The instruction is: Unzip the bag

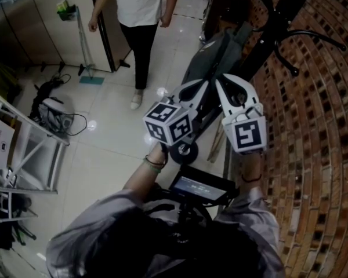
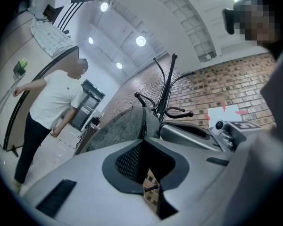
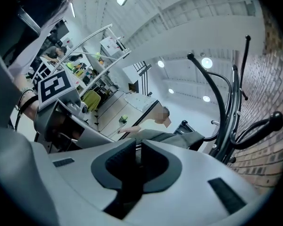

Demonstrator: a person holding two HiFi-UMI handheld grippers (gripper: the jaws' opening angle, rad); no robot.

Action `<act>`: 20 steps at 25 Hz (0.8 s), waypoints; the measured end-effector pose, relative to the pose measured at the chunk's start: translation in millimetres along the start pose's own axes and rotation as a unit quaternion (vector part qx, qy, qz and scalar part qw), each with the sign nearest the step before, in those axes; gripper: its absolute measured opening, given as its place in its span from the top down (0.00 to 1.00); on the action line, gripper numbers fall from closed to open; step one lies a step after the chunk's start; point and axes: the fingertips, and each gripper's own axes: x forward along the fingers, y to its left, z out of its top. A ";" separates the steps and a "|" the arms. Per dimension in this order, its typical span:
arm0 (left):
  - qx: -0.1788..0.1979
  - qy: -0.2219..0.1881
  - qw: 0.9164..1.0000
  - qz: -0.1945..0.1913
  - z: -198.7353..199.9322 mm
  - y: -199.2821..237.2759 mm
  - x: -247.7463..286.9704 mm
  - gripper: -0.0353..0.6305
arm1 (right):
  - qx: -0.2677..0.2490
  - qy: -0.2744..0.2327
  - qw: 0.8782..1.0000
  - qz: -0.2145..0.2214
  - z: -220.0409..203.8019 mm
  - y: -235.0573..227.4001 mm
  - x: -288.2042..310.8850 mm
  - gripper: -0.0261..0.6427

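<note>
Hanging on a rack [image 2: 169,79], bag [image 2: 120,126] sits within reach. Left gripper [image 2: 144,142] pressed together at the zip seam, likely steadying; right gripper [image 3: 137,147] slightly spread, empty.

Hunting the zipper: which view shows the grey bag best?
The left gripper view: the bag faces it, zipper visible. The head view shows the bag from above; the right gripper view only a sliver of bag.

Brick wall [image 1: 319,155] closes the right, coat rack [image 1: 281,19] and bag [image 1: 211,59] stand ahead; floor [image 1: 104,143] leftward lies open
</note>
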 end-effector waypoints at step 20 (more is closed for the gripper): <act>-0.019 0.000 1.000 -0.004 -10.6 5.2 -7.1 0.93 | -0.191 0.098 0.975 0.061 -8.6 17.3 30.0 0.78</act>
